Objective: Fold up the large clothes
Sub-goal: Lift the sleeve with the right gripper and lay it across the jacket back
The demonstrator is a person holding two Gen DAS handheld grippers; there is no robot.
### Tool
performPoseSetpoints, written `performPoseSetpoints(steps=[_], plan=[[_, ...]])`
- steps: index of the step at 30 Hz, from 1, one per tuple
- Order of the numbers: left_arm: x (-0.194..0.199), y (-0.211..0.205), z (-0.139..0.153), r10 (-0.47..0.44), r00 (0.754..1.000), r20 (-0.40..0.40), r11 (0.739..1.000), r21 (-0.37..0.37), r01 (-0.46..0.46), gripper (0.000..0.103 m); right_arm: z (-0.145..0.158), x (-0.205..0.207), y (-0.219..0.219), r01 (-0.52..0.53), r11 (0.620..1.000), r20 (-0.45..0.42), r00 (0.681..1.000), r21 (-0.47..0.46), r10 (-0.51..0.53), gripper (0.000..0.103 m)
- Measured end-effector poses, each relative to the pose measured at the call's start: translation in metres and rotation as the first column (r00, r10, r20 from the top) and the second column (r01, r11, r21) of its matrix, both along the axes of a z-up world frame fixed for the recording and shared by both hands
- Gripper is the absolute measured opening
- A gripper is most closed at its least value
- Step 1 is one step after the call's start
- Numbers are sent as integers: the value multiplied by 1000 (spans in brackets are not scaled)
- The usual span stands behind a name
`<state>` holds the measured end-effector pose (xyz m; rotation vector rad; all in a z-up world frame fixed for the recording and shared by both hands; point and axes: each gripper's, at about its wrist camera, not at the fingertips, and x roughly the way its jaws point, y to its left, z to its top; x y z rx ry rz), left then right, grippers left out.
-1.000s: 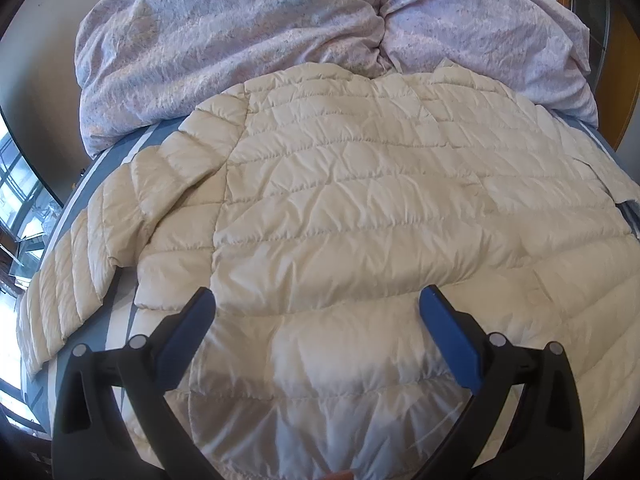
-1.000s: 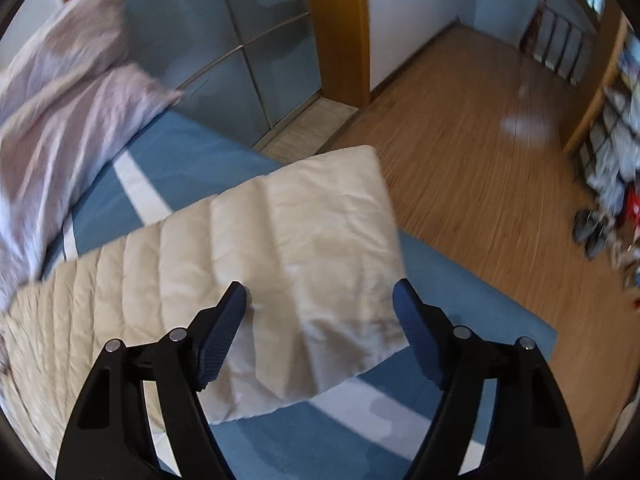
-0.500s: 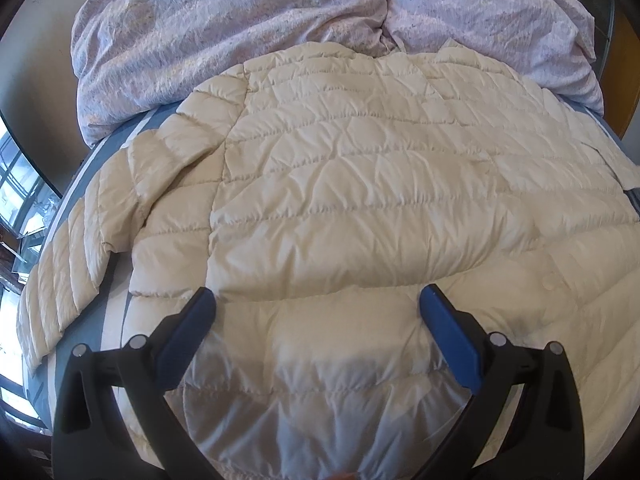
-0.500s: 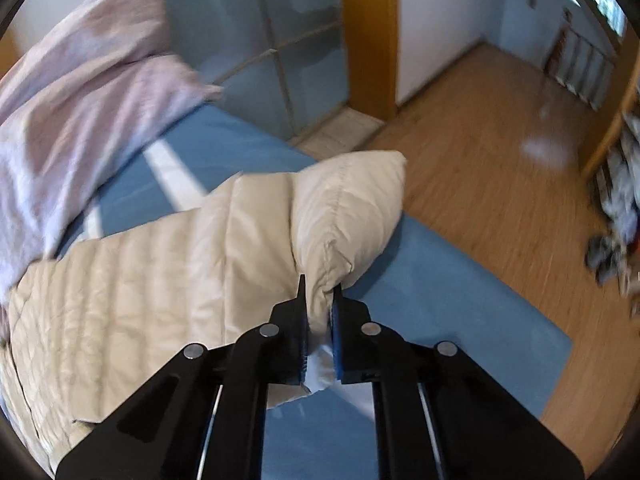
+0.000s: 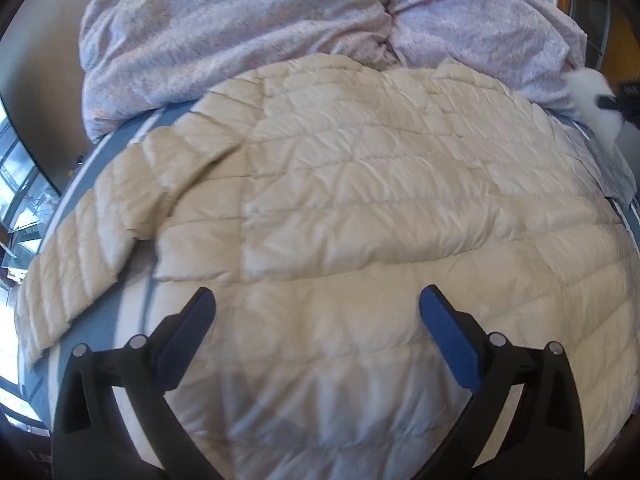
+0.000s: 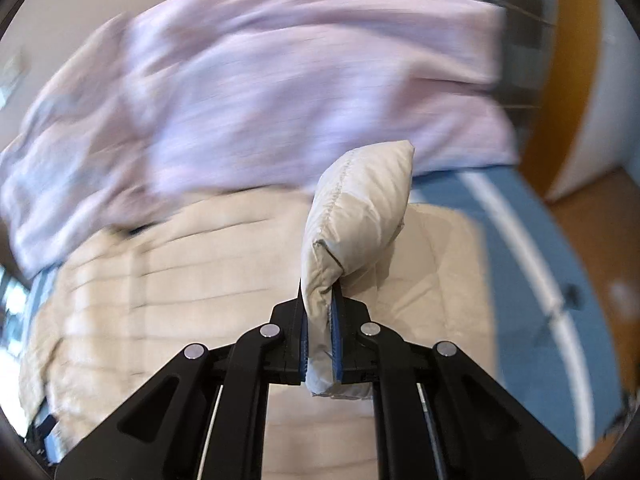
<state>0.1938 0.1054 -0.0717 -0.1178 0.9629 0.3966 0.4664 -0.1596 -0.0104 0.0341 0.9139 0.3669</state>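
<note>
Cream quilted puffer jacket point(image 5: 360, 208), puffy cuff point(image 6: 360, 216) in right claw point(image 6: 319, 320).

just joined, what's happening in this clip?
A person is folding a cream puffer jacket spread on a blue bed, below a bunched lilac duvet. The right tool is shut on the cuff of the right sleeve, holding it up above the jacket body. The left tool hangs open over the jacket's lower half, gripping nothing. The left sleeve lies flat, not yet folded.
</note>
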Motion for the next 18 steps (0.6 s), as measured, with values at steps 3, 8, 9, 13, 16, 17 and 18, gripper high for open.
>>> performPoseSetpoints(steps=[3, 8, 9, 13, 16, 17, 18], plan=[[-10, 13, 9, 37, 999, 14, 999, 25, -38, 101, -5, -20, 65, -139, 990, -37, 990, 19, 139, 9], [-30, 42, 14, 119, 992, 31, 991, 50, -121, 101, -22, -50, 150, -287, 958, -78, 955, 12, 287, 9], [-34, 48, 14, 133, 991, 32, 990, 51, -134, 101, -26, -53, 162, -312, 950, -94, 946, 6, 311, 9], [-48, 70, 14, 191, 981, 34, 980, 52, -193, 101, -42, -70, 208, -368, 929, -126, 923, -18, 364, 10], [-57, 83, 15, 215, 976, 39, 975, 41, -217, 101, -51, -82, 227, -405, 914, -150, 906, -30, 396, 14], [-60, 87, 15, 222, 974, 43, 974, 36, -223, 101, -53, -86, 233, -418, 908, -154, 900, -35, 408, 19], [-63, 92, 16, 228, 972, 48, 973, 32, -230, 101, -53, -92, 237, -444, 895, -159, 887, -36, 433, 31]])
